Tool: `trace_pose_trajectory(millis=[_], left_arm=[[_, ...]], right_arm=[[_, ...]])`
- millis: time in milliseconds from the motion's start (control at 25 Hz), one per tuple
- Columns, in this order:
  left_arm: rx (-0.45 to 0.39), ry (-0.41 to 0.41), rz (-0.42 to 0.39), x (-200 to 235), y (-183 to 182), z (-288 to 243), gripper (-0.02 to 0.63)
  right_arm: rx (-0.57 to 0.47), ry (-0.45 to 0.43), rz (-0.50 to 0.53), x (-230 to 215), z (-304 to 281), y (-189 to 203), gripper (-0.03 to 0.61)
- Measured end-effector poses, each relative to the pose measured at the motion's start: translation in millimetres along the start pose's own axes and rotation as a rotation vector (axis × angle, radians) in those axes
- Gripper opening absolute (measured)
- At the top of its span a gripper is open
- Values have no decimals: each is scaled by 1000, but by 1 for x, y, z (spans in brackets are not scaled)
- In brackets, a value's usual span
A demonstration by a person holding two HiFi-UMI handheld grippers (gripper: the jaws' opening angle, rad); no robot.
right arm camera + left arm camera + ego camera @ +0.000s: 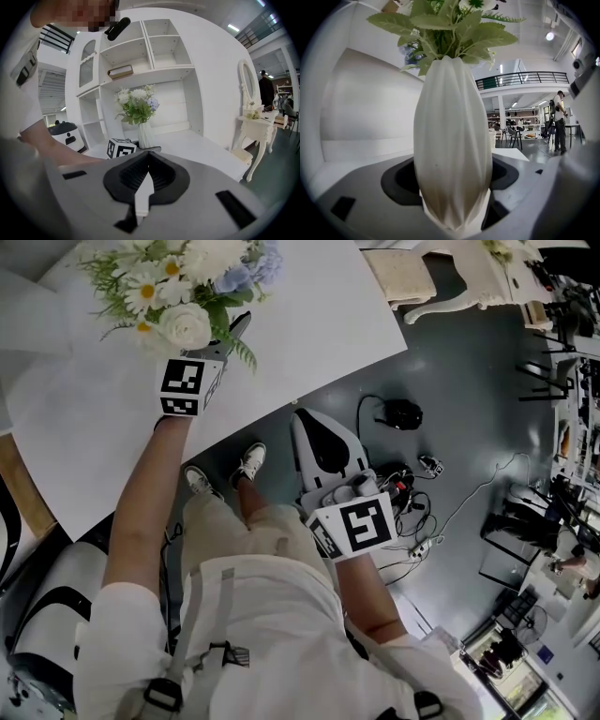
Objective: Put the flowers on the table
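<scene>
A bunch of white, yellow and pale-blue flowers (pixel 178 282) stands in a white ribbed vase (pixel 452 140) on the white table (pixel 309 324). My left gripper (pixel 225 334) reaches over the table's near edge and is shut on the vase, whose body fills the space between the black pads (pixel 401 183). In the right gripper view the vase (pixel 145 133) stands upright on the table top with the left gripper's marker cube (pixel 122 149) beside it. My right gripper (pixel 345 489) hangs near my waist above the grey floor, its jaws shut on nothing (pixel 145 180).
A white shelf unit (pixel 140 56) with a book (pixel 121 71) rises behind the table. A white dressing table (pixel 255 122) stands to the right. On the floor lie a white-and-black device (pixel 323 442), cables (pixel 441 521) and small black gear (pixel 401 413). A white robot (pixel 68 136) stands at the left.
</scene>
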State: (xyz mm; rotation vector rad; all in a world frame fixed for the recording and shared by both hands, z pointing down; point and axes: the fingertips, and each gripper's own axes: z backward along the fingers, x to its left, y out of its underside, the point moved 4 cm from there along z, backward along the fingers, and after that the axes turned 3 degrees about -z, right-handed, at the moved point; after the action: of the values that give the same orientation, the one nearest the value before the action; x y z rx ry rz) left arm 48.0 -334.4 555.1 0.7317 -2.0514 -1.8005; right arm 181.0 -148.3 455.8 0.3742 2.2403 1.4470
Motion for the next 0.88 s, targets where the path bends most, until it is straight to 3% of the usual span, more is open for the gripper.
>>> trace_pose_trajectory(millis=[680,880], left_arm=[[13,-18,0,0,8,2,385],[20,-42,10,-3,12,8,457]], right_arm=[[-6,16,-12,-3,10,5,9],[-12,23,-15,-5,15,5,9]])
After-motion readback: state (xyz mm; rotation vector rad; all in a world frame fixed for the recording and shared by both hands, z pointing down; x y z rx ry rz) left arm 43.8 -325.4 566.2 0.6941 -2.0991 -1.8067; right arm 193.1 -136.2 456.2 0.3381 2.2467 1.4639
